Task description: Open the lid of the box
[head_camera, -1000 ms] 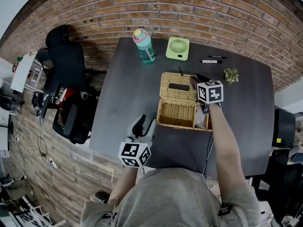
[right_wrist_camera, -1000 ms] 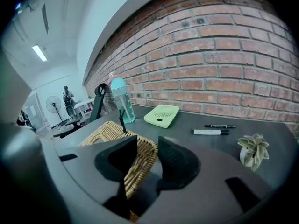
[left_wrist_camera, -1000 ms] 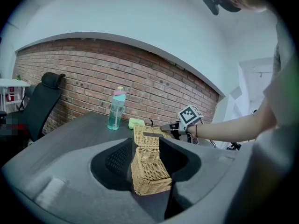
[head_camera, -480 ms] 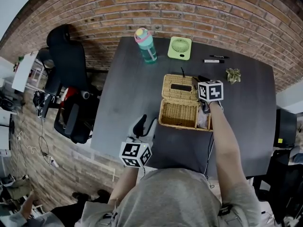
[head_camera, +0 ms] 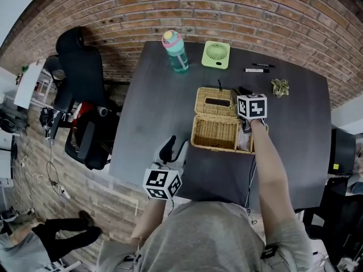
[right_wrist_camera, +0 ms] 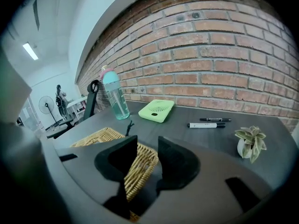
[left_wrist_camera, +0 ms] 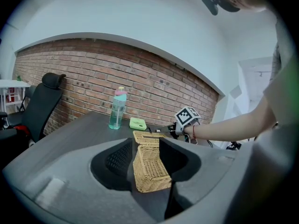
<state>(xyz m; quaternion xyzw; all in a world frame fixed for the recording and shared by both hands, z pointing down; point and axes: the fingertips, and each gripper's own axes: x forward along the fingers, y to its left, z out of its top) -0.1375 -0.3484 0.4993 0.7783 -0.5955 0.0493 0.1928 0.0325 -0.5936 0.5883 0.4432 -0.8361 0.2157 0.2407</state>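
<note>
Table: dark, matte table [head_camera: 153,112], bare along my left side, its far edge set against the wall.
Wall: red brick wall [head_camera: 227,16] running the whole width behind the table, with a white ceiling and a strip light [right_wrist_camera: 30,51] above.
Box: wicker box [head_camera: 214,134] stands right of the table's middle, with its inside open to view.
Lid: wicker lid [head_camera: 215,102] is swung back on the far side of the box, towards the wall.
Right gripper: my right gripper [right_wrist_camera: 147,144] is clenched on the lid's right rim, with wicker filling the gap between the jaws.
Left gripper: my left gripper [head_camera: 174,149] is released and empty, low over the near left edge, apart from the box.
Far edge: water bottle [head_camera: 174,52] with a pink cap, a flat green fan [head_camera: 216,55] beside it, two markers [head_camera: 257,69] and a small potted plant [head_camera: 279,87].
Room: a black office chair [head_camera: 82,72] stands left of the table.
Floor: a person [head_camera: 51,234] is near the lower left.
</note>
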